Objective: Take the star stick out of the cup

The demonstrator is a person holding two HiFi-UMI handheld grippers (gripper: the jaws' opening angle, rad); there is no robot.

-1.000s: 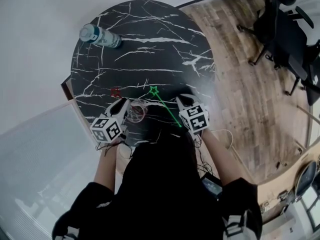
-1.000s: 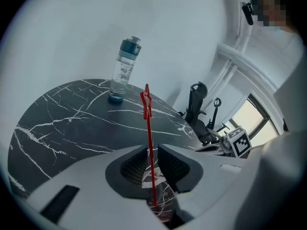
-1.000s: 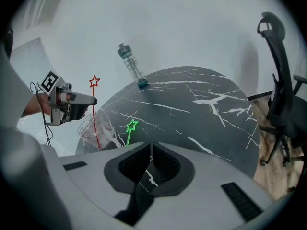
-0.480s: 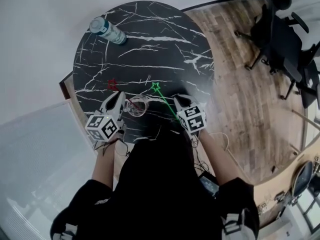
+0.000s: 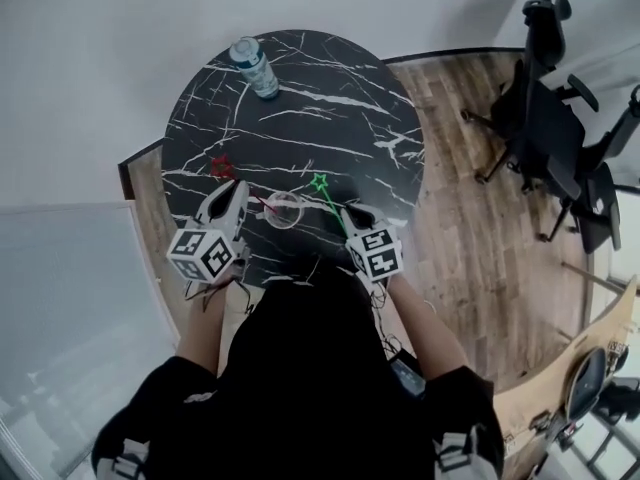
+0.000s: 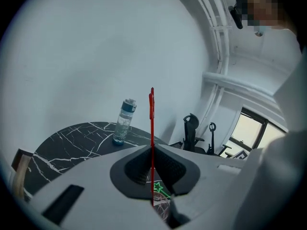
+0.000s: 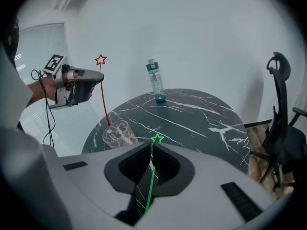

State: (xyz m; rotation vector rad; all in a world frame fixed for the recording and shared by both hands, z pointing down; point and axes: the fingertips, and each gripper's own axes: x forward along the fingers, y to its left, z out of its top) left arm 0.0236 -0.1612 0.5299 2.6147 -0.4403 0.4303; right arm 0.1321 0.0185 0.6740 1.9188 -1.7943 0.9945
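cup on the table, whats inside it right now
Only the red star stick's lower tip reaches the clear cup's mouth, held by the left gripper. The green star stick is out, in the right gripper. Cup's bottom: unclear.

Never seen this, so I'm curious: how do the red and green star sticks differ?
The red star stick is pinched in the left gripper, the green star stick in the right gripper. The red one stands nearly upright, its lower end at the clear cup; the green one slants forward, clear of the cup. Both are thin, star-tipped.
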